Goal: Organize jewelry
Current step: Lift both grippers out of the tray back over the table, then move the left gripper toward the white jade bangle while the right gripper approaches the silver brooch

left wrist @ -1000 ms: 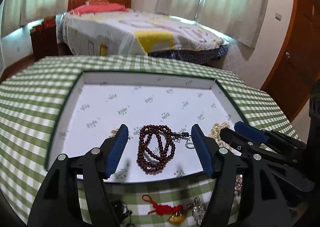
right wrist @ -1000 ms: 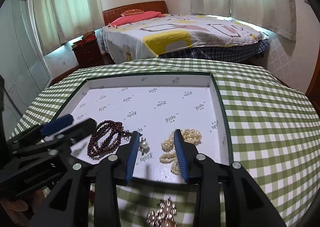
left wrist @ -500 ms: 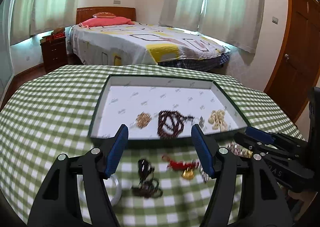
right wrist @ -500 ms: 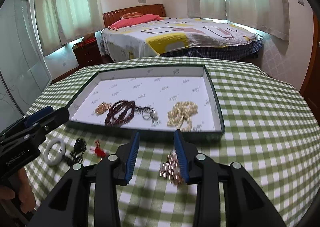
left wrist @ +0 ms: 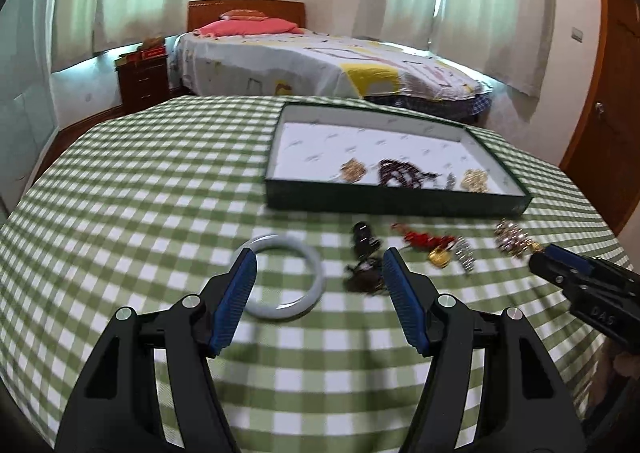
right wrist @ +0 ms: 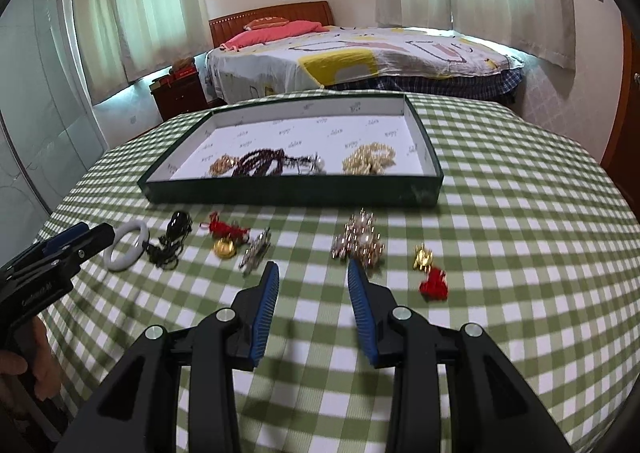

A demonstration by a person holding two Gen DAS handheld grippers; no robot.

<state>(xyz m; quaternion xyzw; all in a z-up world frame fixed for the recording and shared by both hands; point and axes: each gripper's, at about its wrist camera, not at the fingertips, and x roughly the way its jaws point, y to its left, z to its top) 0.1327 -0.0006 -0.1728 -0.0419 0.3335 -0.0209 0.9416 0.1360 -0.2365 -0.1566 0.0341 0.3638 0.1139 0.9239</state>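
A dark green tray with a white lining holds dark red beads, a pearl strand and a small gold piece. In front of it on the checked cloth lie a white bangle, a black cord piece, a red knot with gold charm, a silver brooch, a crystal cluster and a gold charm with red tassel. My left gripper hovers open over bangle and cord. My right gripper stands open just before the crystal cluster, empty.
The green-and-white checked table falls away at its rounded edges. A bed and a dark nightstand stand beyond it, and a wooden door is at the right. A hand holds the left gripper's handle.
Both grippers have drawn back from over the tray toward the near side of the table. The loose jewelry on the cloth has come into view, and the tray now sits farther off.
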